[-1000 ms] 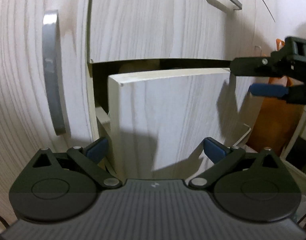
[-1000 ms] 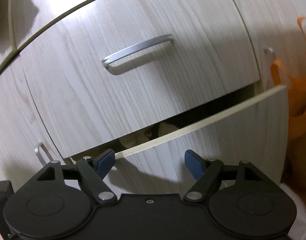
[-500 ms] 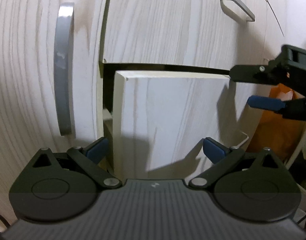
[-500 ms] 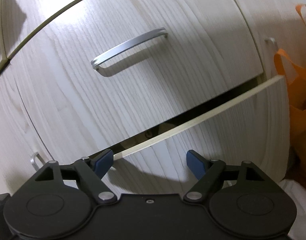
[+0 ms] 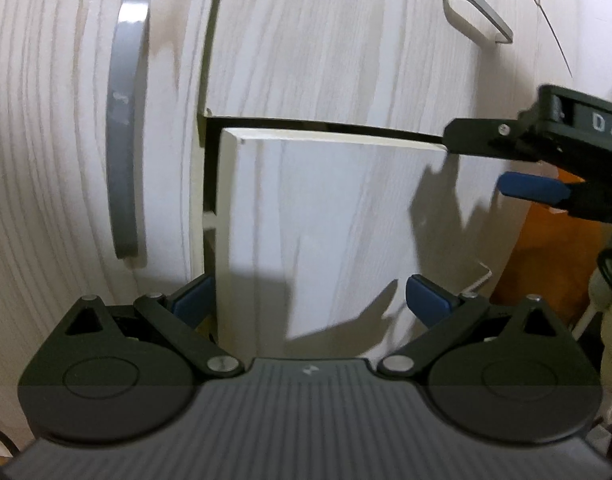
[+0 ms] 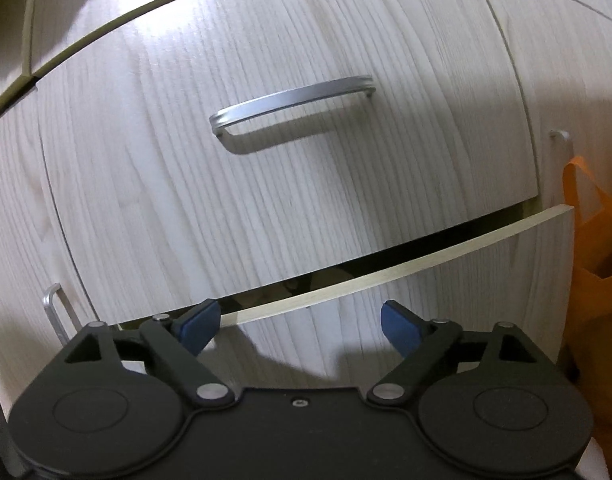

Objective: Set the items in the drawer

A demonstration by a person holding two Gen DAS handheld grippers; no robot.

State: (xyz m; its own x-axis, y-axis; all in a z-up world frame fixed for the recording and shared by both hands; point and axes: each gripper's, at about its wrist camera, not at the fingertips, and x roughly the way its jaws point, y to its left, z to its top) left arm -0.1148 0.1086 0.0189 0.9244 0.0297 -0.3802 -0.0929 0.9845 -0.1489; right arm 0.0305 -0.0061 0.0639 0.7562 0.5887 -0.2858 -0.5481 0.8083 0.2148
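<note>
Over the last second the drawer (image 6: 446, 300) has slid most of the way in, leaving a thin dark gap under the closed drawer above (image 6: 266, 160). We judge the items are inside, though we cannot see them. Our left tool (image 5: 310, 300) and right tool (image 6: 294, 326) are both wide and hold nothing, close against its front.

White letters "DA" stood on the black body of the right tool (image 5: 546, 168), cut off by the frame edge in the left wrist view. A small pale logo mark on the grey ribbed housing (image 5: 308, 404) could not be read.
</note>
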